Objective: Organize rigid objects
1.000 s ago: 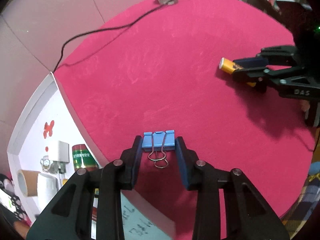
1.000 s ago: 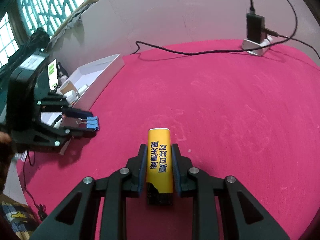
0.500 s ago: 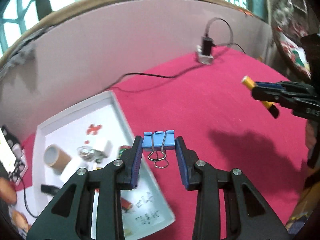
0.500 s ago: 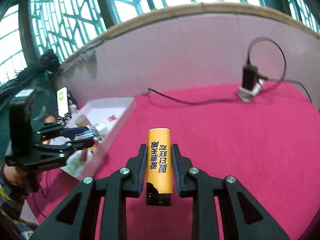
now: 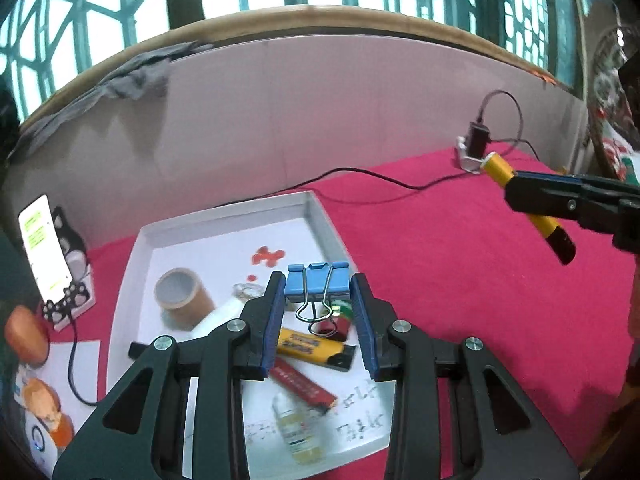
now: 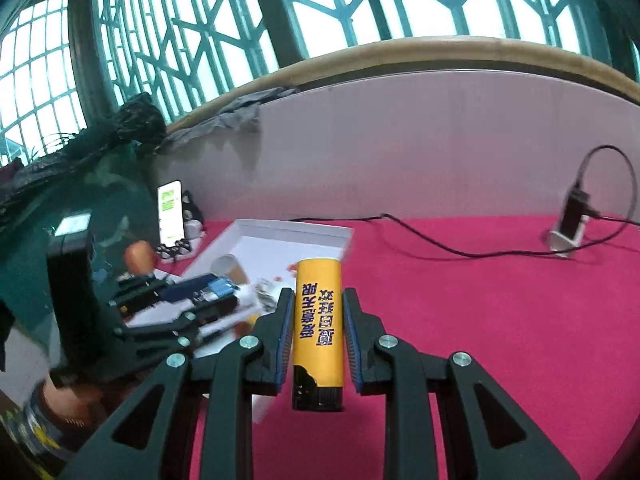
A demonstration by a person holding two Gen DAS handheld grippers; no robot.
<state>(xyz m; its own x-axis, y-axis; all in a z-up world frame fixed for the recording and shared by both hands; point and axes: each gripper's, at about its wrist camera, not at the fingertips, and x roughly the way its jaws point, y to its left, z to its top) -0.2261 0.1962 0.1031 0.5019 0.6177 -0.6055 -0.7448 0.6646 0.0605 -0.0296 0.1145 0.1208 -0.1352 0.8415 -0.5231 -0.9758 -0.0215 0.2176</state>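
Left wrist view shows the left gripper [image 5: 318, 300] clamping a blue binder clip [image 5: 317, 279] above the crowded white tray [image 5: 324, 220], while the right gripper [image 6: 318, 334] pinches a yellow lighter [image 6: 319, 320]; either could bounce out off the clutter.

A lived-in room of a home is suggested, not a lab or a workshop. A bench [image 5: 460, 280] covered with red cloth is seen below large windows with green lattice frames [image 6: 180, 40]. A phone [image 5: 42, 248] is propped on a small stand, a charger with a cable [image 6: 570, 228] is placed on the cloth, and small household things are kept in a white tray [image 5: 132, 280].
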